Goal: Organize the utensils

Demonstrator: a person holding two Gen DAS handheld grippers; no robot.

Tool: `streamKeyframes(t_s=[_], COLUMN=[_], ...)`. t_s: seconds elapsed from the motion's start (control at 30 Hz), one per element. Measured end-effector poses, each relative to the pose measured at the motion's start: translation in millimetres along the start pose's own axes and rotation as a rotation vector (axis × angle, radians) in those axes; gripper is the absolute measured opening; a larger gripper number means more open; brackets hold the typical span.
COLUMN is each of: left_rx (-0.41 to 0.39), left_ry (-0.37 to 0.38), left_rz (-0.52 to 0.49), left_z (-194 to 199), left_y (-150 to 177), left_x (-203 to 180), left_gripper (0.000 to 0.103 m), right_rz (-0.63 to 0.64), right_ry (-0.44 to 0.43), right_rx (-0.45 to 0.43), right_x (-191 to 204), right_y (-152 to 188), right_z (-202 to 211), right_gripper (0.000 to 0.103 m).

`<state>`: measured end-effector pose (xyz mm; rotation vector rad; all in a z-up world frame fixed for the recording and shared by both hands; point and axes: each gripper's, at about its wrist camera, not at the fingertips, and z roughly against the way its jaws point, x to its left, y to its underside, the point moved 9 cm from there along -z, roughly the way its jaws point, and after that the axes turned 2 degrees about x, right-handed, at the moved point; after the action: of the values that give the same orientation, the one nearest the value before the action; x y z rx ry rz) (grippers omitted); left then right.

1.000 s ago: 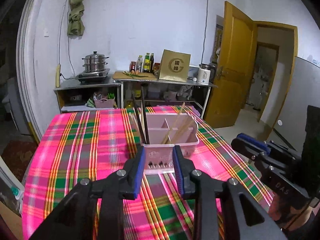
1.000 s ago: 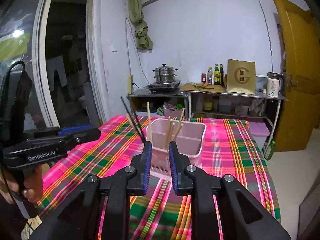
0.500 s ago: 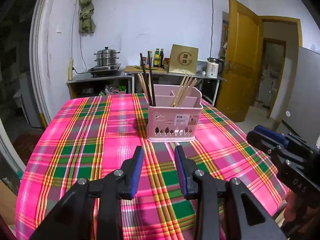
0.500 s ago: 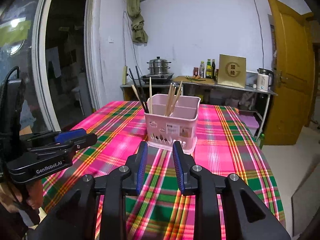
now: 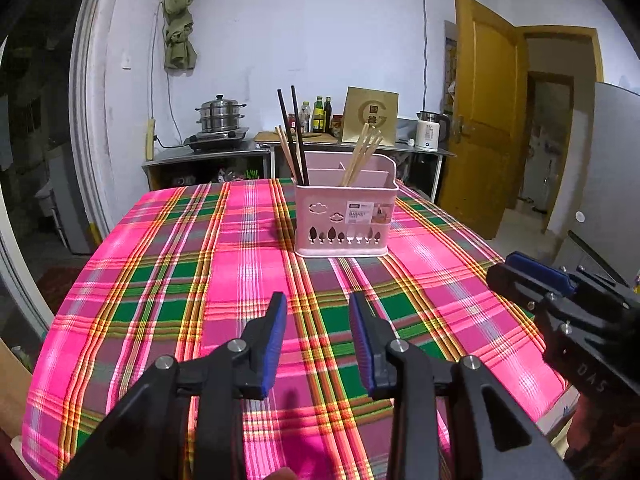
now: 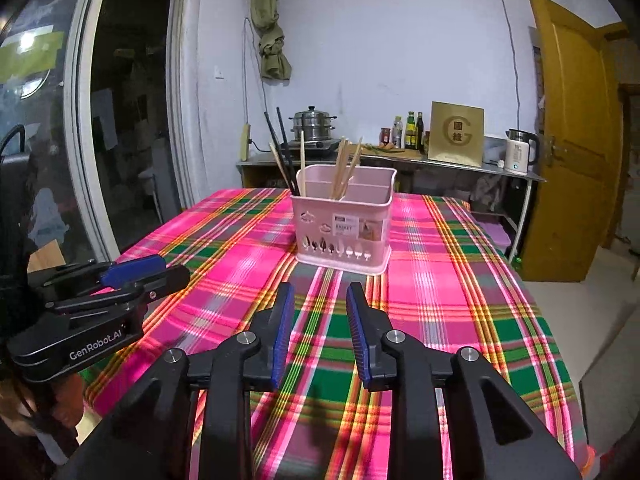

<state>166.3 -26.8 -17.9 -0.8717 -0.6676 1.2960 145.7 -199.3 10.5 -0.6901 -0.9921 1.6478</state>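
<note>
A pink plastic utensil basket (image 5: 346, 216) (image 6: 342, 232) stands upright on the plaid tablecloth (image 5: 168, 280). Two black chopsticks (image 5: 294, 132) and pale wooden chopsticks (image 5: 362, 152) lean in its compartments. My left gripper (image 5: 317, 300) hovers over the cloth well short of the basket, open, with nothing between its blue pads. My right gripper (image 6: 320, 292) is also short of the basket, open and empty. In each view the other gripper shows at the side, the right one (image 5: 532, 276) and the left one (image 6: 132, 268).
Behind the table a metal counter (image 5: 224, 156) carries a steel steamer pot (image 5: 220, 114), bottles (image 5: 320, 110), a brown box (image 5: 372, 116) and a white kettle (image 5: 428, 132). A yellow door (image 5: 484, 120) stands open at the right. A glass door (image 6: 120, 120) is at the left.
Both grippers have pulled back from the basket and come lower toward the cloth. Their jaws stand a little wider than before. The basket has stayed in place.
</note>
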Motion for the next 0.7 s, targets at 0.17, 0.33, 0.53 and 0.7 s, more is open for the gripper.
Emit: streamKeyframes(t_s=[0.17, 0.33, 0.53, 0.7], left_rx=[-0.004, -0.005, 0.002, 0.006], left_ry=[-0.005, -0.007, -0.009, -0.01], left_rz=[0.006, 0.006, 0.005, 0.006], left_z=[2.1, 3.1, 2.0, 1.4], left_y=[1.9, 2.5, 4.9, 6.2], left_x=[-0.1, -1.0, -2.9, -4.3], left_gripper=[0.034, 0.034, 0.034, 0.034], right_rz=[0.004, 0.006, 0.008, 0.004], right_ry=[-0.001, -0.006, -0.006, -0.006], right_rx=[0.006, 0.008, 0.008, 0.012], right_x=[4.2, 7.0, 7.6, 7.7], right_y=[6.7, 7.4, 7.7, 8.2], right_z=[1.0, 0.0, -0.6, -0.7], right_gripper=[0.028, 0.028, 0.028, 0.028])
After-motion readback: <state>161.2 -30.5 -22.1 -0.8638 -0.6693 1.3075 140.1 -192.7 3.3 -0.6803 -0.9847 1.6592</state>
